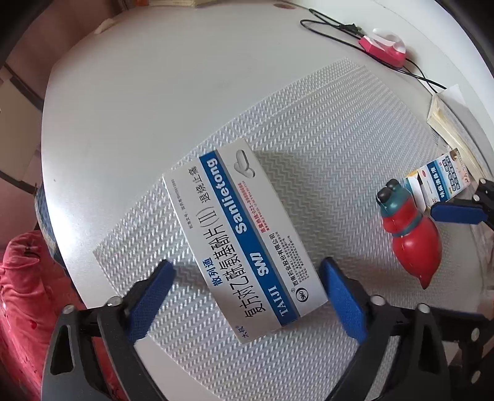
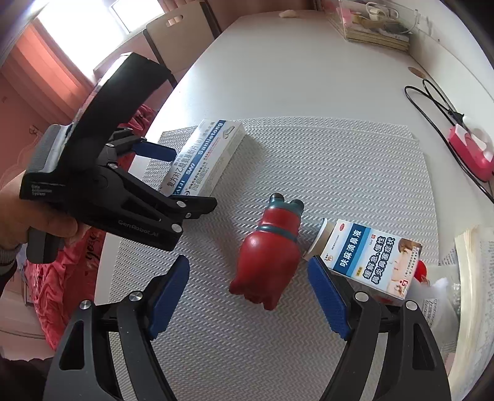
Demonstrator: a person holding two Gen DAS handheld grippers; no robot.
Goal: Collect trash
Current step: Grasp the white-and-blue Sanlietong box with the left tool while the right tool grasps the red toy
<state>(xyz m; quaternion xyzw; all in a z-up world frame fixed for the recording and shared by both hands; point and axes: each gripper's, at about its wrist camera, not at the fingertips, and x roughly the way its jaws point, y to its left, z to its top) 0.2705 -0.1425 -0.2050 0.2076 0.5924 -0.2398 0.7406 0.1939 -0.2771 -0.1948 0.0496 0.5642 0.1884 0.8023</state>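
A flat silver and blue medicine box point(image 1: 234, 237) lies on the white woven mat point(image 1: 324, 129). My left gripper point(image 1: 247, 296) is open, with its blue pads on either side of the box's near end, not closed on it. The box point(image 2: 205, 159) and the left gripper point(image 2: 173, 179) also show in the right wrist view. My right gripper point(image 2: 248, 296) is open and empty, just short of a red and teal toy figure point(image 2: 270, 250) lying on the mat point(image 2: 339, 160). A small nasal-drops box point(image 2: 370, 259) with a white bottle end lies beside the right pad.
A pink device point(image 2: 469, 151) with a black cable point(image 2: 432, 101) sits at the table's far right. A stack of books point(image 1: 454, 123) lies near the right edge. A clear plastic box point(image 2: 376, 21) stands at the back. A chair point(image 2: 176, 34) and red bedding point(image 2: 68, 265) are beyond the left edge.
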